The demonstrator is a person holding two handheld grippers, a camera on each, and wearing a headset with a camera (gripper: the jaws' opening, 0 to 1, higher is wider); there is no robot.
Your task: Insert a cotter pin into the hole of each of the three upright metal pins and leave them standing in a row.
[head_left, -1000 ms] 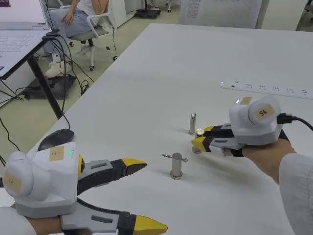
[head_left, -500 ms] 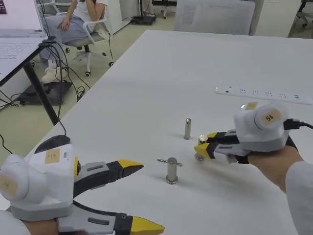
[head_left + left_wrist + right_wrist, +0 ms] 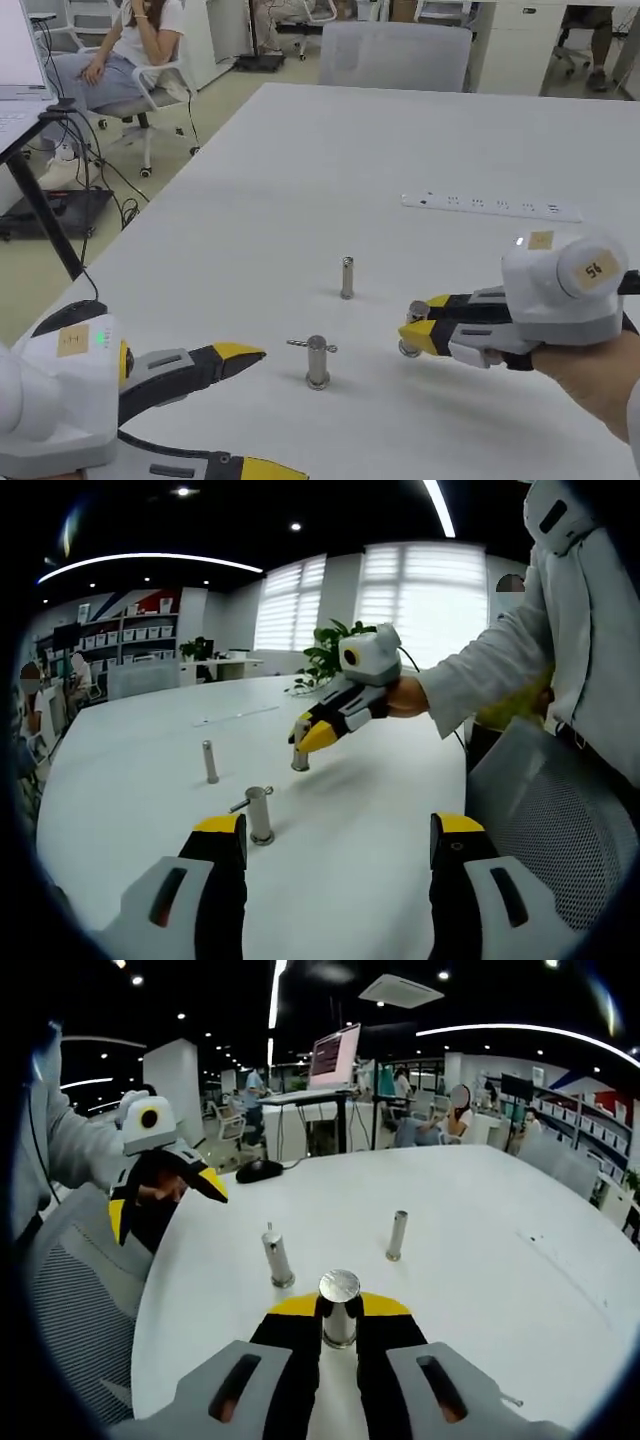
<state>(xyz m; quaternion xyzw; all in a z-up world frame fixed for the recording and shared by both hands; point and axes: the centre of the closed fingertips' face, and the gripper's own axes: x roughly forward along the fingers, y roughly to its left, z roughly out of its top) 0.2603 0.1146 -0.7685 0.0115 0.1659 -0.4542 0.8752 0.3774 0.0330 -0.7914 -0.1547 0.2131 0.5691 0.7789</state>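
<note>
Metal pin [image 3: 339,1288] clenched upright in right gripper [image 3: 414,333], just right of cottered pin [image 3: 318,362] and bare pin [image 3: 347,277], left gripper [image 3: 338,832] gaping empty farther off.

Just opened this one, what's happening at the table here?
A person works two handheld grippers at a white table. The right gripper is shut on the rightmost pin, which stands upright. The left gripper hangs open, holding nothing. The near pin has a cotter pin through it; the far pin shows none.
</note>
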